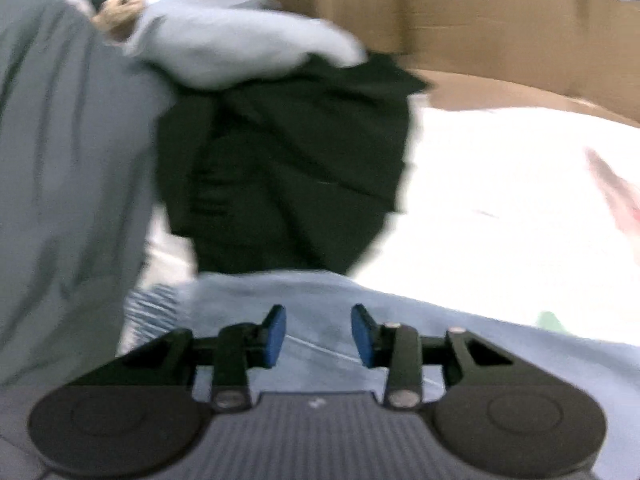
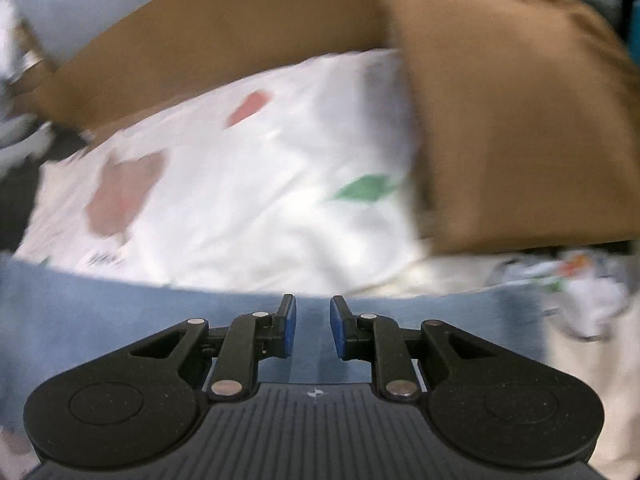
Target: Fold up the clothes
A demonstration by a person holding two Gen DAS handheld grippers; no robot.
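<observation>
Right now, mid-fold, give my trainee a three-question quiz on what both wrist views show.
1. True or false: the left claw is clamped on the black garment.
2. What colour is the cloth lying under the right claw?
A. light blue
B. red
C. black
3. Fill in: behind the white printed sheet stands a brown ______ wall.

Key:
1. False; its pads stand apart with nothing between them, and the black garment lies beyond.
2. A.
3. Cardboard.
</observation>
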